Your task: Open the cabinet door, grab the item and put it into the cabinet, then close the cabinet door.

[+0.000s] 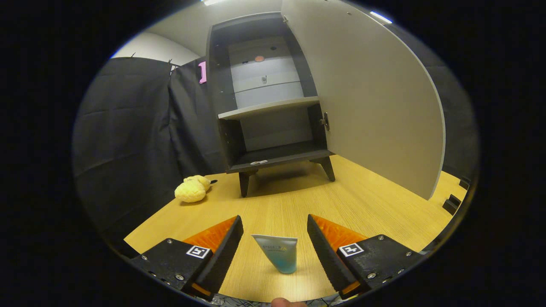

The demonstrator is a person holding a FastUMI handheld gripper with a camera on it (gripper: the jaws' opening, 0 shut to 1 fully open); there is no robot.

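The claw point(275, 245) hangs low over the desk point(298, 200), fingers spread wide apart, and the small blue tube point(278, 253) lies right between them, untouched, its long axis running along the fingers. Beyond stands the cabinet point(264, 106), its door point(367, 94) swung open, both shelves apparently bare. A yellow plush toy point(192, 189) sits off to the left.

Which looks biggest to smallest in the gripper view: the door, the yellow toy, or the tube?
1. Door, open, biggest by far.
2 and 3. Toy and tube look alike. The tube stands between the open gripper's fingers, near the camera, so I can't rank them.
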